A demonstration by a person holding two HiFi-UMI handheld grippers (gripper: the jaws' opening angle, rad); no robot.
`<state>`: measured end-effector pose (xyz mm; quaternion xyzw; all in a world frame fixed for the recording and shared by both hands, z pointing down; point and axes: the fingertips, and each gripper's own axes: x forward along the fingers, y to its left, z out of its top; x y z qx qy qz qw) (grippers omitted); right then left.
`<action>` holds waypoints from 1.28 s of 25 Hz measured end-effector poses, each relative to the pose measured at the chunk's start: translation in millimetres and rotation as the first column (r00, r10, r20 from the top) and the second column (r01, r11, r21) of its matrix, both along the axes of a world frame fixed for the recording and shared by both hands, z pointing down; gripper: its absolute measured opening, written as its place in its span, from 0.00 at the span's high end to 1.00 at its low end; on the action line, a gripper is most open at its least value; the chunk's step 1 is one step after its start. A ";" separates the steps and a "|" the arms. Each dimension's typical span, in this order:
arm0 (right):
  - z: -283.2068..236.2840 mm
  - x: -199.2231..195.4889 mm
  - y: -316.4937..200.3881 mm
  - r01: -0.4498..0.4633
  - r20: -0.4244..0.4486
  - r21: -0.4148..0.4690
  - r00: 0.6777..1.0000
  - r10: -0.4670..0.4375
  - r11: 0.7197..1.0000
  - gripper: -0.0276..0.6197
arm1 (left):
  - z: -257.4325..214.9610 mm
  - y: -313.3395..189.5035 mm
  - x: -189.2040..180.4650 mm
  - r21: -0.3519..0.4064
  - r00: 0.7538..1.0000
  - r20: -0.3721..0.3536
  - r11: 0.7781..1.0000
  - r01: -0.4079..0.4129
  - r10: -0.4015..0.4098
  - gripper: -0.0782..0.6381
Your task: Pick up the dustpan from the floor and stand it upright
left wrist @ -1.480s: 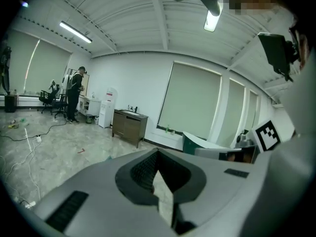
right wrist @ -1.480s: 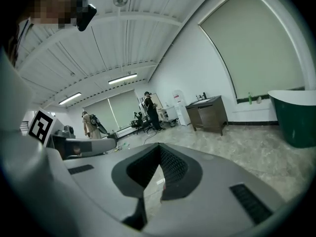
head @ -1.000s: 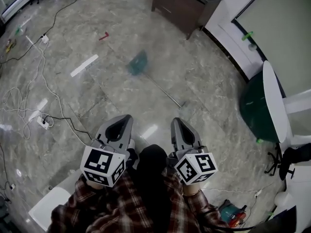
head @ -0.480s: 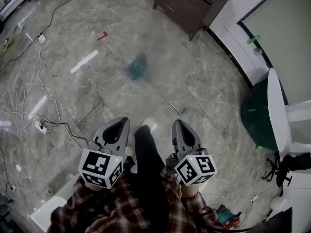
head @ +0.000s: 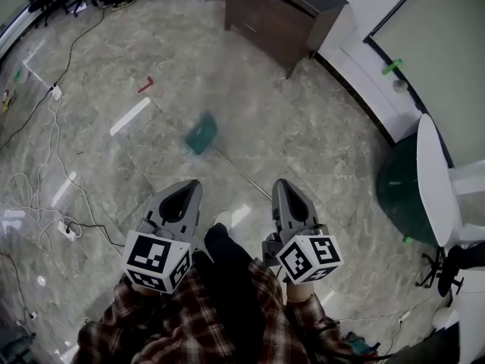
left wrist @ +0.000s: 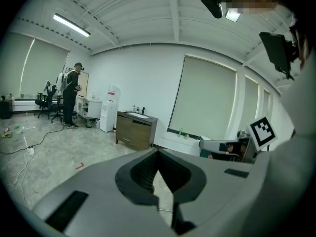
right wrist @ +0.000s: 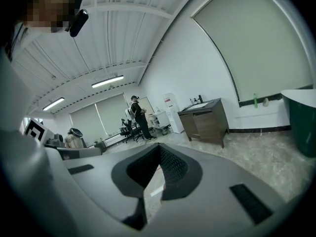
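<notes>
Short of the dark brown wooden cabinet (head: pixel 276 14), teal plastic long-handled dustpan (head: pixel 201 133) lies flat on floor (head: pixel 341 142), handle end twd right hand-held gripper (head: pixel 282 184), nearer than left hand-held gripper (head: pixel 189 184); both closed, empty.

Bare marble floor (head: pixel 318 135) fills the middle of the head view and leaves open room on every side of the teal dustpan (head: pixel 200 133), which lies left of centre. Its thin handle (head: pixel 241 174) slants down to the right across that stretch. At lower centre the person's dark leg (head: pixel 227 252) fills the gap between the left gripper (head: pixel 184 190) and the right gripper (head: pixel 285 190). Cables (head: pixel 45 173) and a power strip (head: pixel 67 230) clutter the left edge. A white strip (head: pixel 130 116) and a small red piece (head: pixel 144 85) lie up-left of the dustpan, apart from it. A brown cabinet (head: pixel 280 14) closes the top, and a dark green rounded object (head: pixel 398 188) with a white curved panel (head: pixel 428 180) crowds the right edge.
</notes>
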<state>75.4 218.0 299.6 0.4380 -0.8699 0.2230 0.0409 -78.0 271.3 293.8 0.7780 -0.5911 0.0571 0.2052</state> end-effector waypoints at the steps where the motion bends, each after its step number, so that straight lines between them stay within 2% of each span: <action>1: -0.9 5.1 -9.2 -0.008 -0.001 0.001 1.000 0.008 1.000 0.94 | -1.0 -10.5 5.1 0.000 1.000 0.003 1.000 -0.011 0.011 0.89; 6: 1.0 28.1 -42.1 -0.055 -0.005 -0.010 0.998 0.055 0.998 0.94 | -1.4 -55.3 25.3 -0.007 0.998 0.013 0.998 -0.063 0.063 0.89; 12: 22.1 59.1 -66.5 -0.153 -0.017 -0.078 0.988 0.153 0.985 0.94 | 7.1 -99.6 43.1 -0.042 0.992 0.008 0.991 -0.128 0.129 0.89; 18: 41.1 75.3 -106.1 -0.288 -0.049 -0.117 0.957 0.284 0.950 0.94 | 18.1 -167.0 58.7 -0.053 0.964 0.000 0.963 -0.264 0.264 0.89; 22: 51.2 88.5 -141.1 -0.394 -0.076 -0.139 0.919 0.387 0.908 0.94 | 21.3 -222.3 74.9 -0.050 0.926 0.010 0.925 -0.376 0.377 0.89; 25: 54.7 97.6 -170.1 -0.466 -0.089 -0.154 0.885 0.457 0.872 0.94 | 20.6 -265.2 90.1 -0.044 0.887 0.023 0.887 -0.460 0.461 0.89; 32: 74.3 115.2 -211.4 -0.612 -0.119 -0.187 0.790 0.601 0.768 0.94 | 49.7 -323.9 125.7 -0.103 0.762 0.043 0.762 -0.640 0.646 0.89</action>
